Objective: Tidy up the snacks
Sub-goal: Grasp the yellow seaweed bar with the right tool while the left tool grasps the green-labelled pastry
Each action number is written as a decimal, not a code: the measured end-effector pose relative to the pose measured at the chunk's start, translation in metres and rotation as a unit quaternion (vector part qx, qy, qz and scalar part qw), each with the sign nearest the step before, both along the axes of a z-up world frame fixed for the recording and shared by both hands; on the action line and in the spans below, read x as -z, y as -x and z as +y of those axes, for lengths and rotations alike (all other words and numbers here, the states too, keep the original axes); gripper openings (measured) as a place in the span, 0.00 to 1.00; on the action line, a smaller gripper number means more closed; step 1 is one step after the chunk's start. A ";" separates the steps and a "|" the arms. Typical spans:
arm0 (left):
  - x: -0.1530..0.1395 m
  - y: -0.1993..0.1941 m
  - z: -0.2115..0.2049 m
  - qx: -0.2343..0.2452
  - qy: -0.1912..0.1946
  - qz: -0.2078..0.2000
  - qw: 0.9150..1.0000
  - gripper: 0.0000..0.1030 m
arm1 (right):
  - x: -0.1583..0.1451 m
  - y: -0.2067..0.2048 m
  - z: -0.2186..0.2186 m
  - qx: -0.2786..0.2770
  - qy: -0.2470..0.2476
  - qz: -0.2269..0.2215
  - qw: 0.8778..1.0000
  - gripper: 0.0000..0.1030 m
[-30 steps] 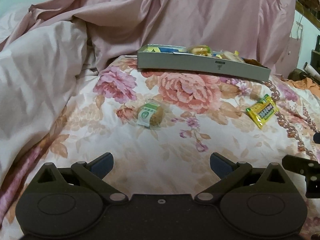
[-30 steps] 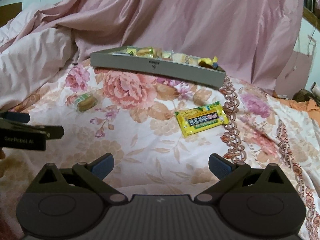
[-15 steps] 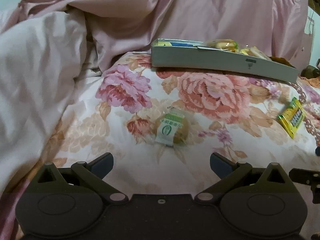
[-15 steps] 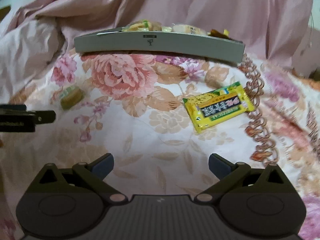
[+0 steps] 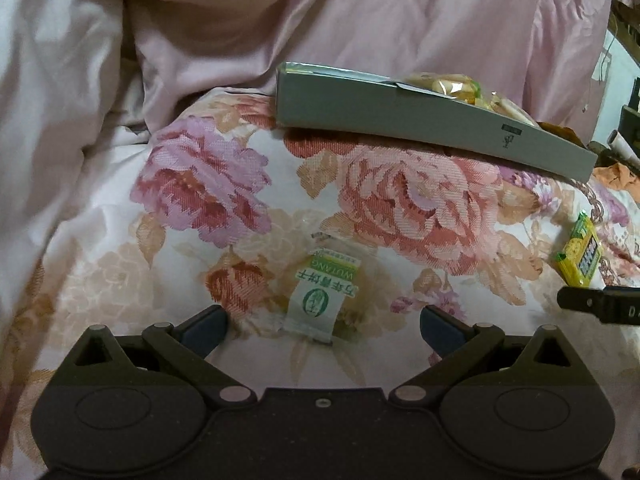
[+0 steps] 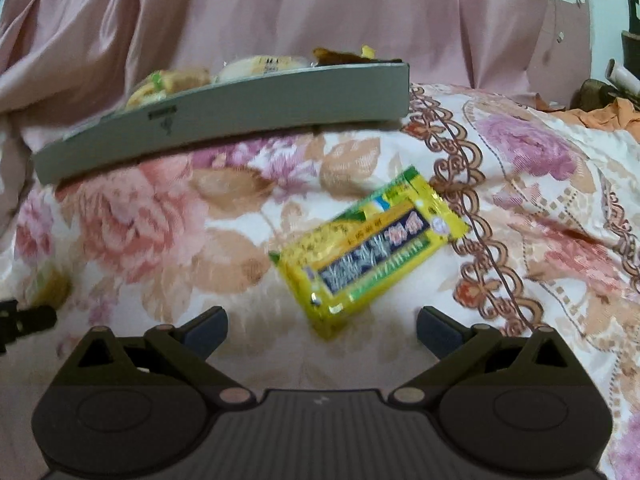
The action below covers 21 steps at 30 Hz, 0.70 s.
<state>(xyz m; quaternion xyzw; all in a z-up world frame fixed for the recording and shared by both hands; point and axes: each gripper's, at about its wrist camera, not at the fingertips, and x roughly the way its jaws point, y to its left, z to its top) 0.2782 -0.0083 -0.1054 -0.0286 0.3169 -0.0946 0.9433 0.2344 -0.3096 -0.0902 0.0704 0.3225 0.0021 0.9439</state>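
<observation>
left gripper (image 5: 323,322) fingers spread wide, nothing held, green-label pastry packet (image 5: 326,298) between them on bed | right gripper (image 6: 322,326) likewise over yellow packet (image 6: 370,250) | step judged: approach; closing required | grey tray (image 5: 420,128) beyond, part-filled

Yellow packet (image 6: 370,250) print motion-blurred; grey tray (image 6: 224,120) contents mostly hidden by its wall.
</observation>
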 end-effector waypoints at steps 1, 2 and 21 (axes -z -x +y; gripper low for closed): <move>0.000 -0.002 0.001 -0.001 0.002 -0.002 1.000 0.99 | -0.001 -0.002 -0.001 0.000 -0.007 -0.004 1.000 1.00; 0.001 -0.004 0.002 -0.003 0.004 -0.003 1.000 0.99 | -0.002 -0.006 -0.002 0.002 -0.016 -0.008 1.000 1.00; 0.003 -0.015 -0.007 -0.026 -0.018 -0.024 0.999 0.99 | 0.007 -0.037 -0.003 0.079 -0.022 -0.044 0.996 0.85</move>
